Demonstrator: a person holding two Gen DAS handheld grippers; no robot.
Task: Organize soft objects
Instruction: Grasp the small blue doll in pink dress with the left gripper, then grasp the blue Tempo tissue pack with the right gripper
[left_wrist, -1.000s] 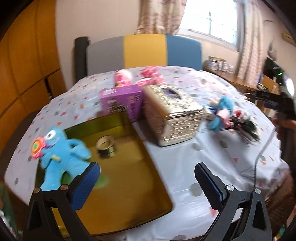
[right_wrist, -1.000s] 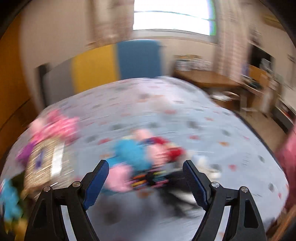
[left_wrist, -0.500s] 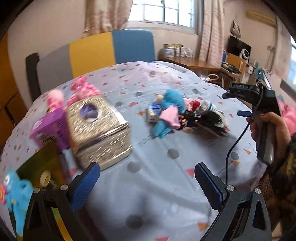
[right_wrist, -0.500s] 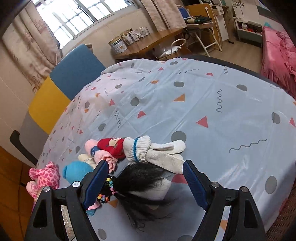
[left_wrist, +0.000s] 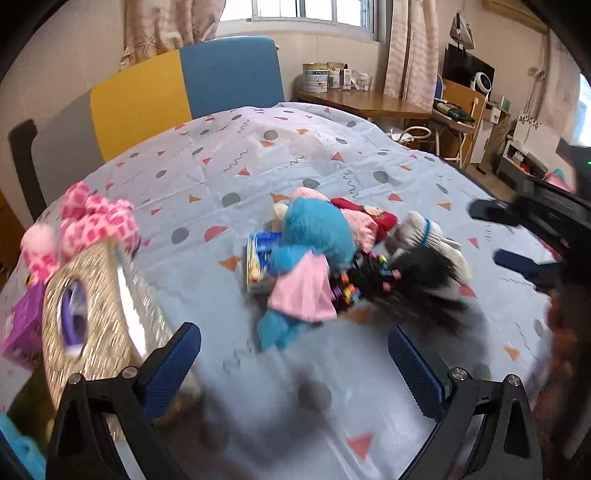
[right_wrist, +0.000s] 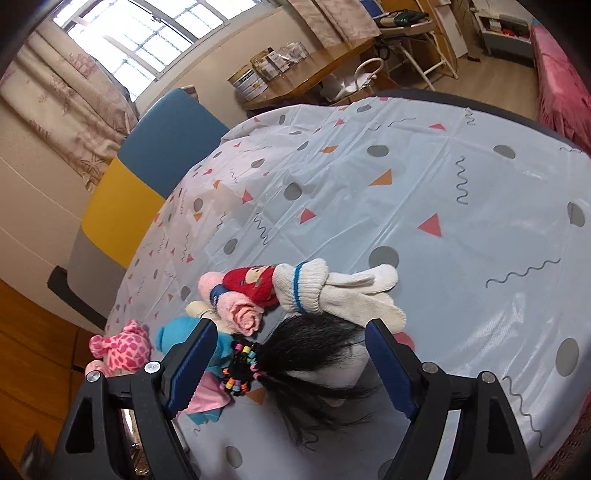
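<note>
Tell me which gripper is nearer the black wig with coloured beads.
Right. The right gripper straddles the black wig, jaws open. The left gripper hangs short of it, jaws closing on nothing.

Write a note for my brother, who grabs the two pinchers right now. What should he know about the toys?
Left gripper: nothing between its fingers, jaws closing a little, aimed at the pile.
Right gripper: open, empty, over the black hair piece.
The pile in the middle of the table: blue plush in a pink cape, rolled pink cloth, red cloth, white glove, hair piece with coloured beads.
A pink spotted plush sits behind the gold tissue box.
Done: nothing in the pile has been picked up yet.
Left: sort the whole pile, probably starting with the hair piece.
</note>
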